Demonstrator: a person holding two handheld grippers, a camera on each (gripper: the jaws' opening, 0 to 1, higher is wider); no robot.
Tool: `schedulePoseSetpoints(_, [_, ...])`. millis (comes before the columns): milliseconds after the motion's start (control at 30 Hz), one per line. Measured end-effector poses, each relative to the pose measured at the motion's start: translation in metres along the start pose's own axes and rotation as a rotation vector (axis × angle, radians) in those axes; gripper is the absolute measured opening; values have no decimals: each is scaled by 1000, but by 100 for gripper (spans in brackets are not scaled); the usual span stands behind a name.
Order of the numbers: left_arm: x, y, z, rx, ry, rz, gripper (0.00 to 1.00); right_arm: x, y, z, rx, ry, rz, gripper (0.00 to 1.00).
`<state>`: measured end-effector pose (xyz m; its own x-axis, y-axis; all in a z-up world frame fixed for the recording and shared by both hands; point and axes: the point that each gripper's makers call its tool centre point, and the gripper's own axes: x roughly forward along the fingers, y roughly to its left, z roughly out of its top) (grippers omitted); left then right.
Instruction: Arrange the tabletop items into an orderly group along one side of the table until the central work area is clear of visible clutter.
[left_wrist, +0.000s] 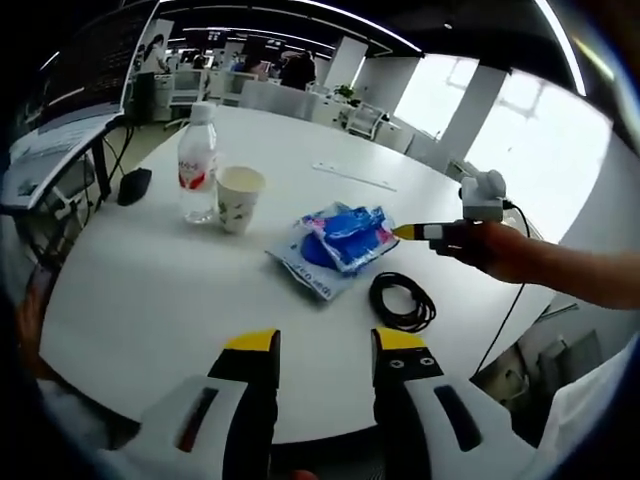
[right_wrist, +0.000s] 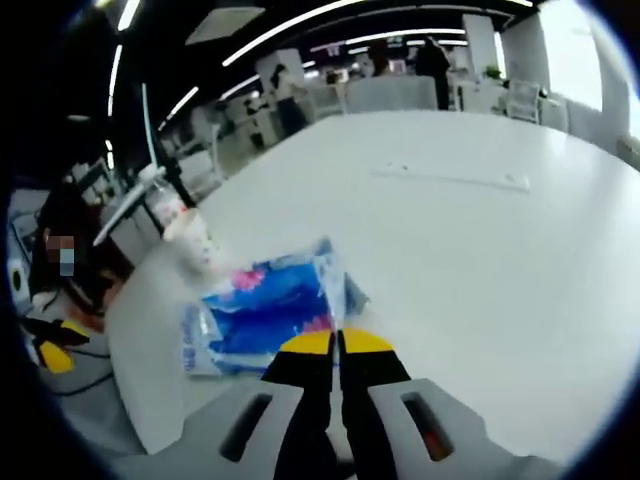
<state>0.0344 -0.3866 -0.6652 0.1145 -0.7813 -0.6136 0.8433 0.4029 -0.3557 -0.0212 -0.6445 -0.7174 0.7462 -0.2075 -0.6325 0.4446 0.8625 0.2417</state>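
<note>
In the left gripper view, the left gripper (left_wrist: 325, 345) hangs over the near edge of the round white table (left_wrist: 150, 290), its yellow-tipped jaws standing apart with nothing between them. Toward the middle of the table lies a flat, crinkled plastic packet (left_wrist: 335, 245) printed blue and white, its long axis running from the near left to the far right. Just beside its near right corner sits a coil of black cable (left_wrist: 402, 301). To the left, well apart from the packet, a clear plastic water bottle (left_wrist: 197, 160) with a red label stands upright, touching or nearly touching a white paper cup (left_wrist: 239, 198). A black computer mouse (left_wrist: 134, 186) lies near the left edge, and a long pale ruler-like strip (left_wrist: 355, 176) lies farther back. The right gripper (left_wrist: 412, 232) reaches in from the right, its tip at the packet's far right end.

In the right gripper view, the right gripper's (right_wrist: 338, 343) jaws are pressed together on the packet's (right_wrist: 265, 315) thin edge. The bottle (right_wrist: 160, 200) and cup (right_wrist: 195, 245) stand beyond it near the table's (right_wrist: 480, 280) left edge; the strip (right_wrist: 450, 178) lies far off.
</note>
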Motion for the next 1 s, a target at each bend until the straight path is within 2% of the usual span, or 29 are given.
schedulePoseSetpoints(200, [2, -5, -1, 14, 8, -16, 35, -17, -19, -6, 55, -24, -49, 0])
schedulePoseSetpoints(433, [3, -8, -4, 24, 21, -27, 35, -38, -54, -7, 120, -55, -124, 0])
schedulePoseSetpoints(800, [6, -11, -6, 34, 29, -39, 35, -65, -106, -6, 175, -81, -228, 0])
schedulePoseSetpoints(1000, [5, -12, -8, 27, 33, -40, 34, -72, -122, -14, 192, -74, -262, 0])
